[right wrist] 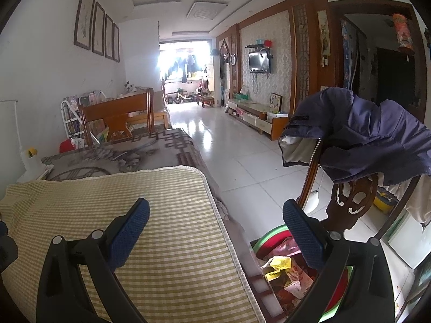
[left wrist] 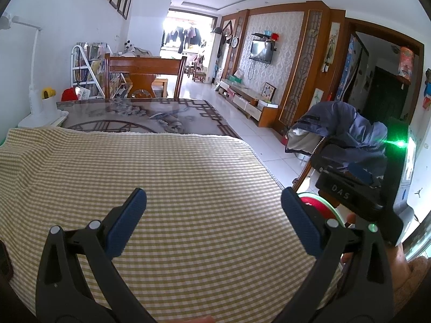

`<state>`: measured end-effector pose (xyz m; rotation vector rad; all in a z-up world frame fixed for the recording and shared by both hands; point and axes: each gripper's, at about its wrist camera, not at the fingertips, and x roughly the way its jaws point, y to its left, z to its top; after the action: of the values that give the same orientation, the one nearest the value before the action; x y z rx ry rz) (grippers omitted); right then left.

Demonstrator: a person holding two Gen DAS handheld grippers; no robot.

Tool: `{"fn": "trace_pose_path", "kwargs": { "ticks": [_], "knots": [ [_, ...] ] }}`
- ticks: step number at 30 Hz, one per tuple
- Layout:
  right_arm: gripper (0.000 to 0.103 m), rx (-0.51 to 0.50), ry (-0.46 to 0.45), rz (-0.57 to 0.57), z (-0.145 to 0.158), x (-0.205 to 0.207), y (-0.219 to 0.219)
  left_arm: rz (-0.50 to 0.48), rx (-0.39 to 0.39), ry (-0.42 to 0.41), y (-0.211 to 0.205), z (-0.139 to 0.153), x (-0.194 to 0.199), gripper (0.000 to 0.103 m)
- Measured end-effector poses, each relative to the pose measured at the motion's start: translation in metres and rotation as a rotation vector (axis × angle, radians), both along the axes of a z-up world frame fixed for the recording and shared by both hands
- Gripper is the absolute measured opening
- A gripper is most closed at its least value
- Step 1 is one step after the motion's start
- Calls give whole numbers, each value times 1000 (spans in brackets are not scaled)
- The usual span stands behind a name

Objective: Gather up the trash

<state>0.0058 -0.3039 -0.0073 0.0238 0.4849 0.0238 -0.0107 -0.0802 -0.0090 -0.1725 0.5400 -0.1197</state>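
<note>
Both my tools gaped empty: left tool point(left wrist: 214, 206) over the yellow-checked cloth worktop point(left wrist: 172, 177); right tool point(right wrist: 216, 215) too. Crumpled paper trash point(right wrist: 282, 269) sat in the round red-and-green bin point(right wrist: 272, 235) at 5 o'clock, beside the worktop.

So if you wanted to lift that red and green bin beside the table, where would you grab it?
Probably by the rim of the bin, coming from above. It stands upright with its mouth open, already holding crumpled wrappers, so one finger could slip inside the wall and one outside. The right gripper, open, is nearest.
</note>
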Motion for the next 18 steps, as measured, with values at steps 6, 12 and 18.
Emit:
{"fn": "trace_pose_path", "kwargs": {
  "ticks": [6,12,18],
  "knots": [
    [96,-1,14,12,-2,2,2,0,-5,5,0,-2,0,98],
    [96,2,40,39,-7,4,7,-23,-23,5,-1,-2,-1,98],
    [96,66,211,105,-35,32,26,16,-37,43,4,-4,1,98]
  ]
}}
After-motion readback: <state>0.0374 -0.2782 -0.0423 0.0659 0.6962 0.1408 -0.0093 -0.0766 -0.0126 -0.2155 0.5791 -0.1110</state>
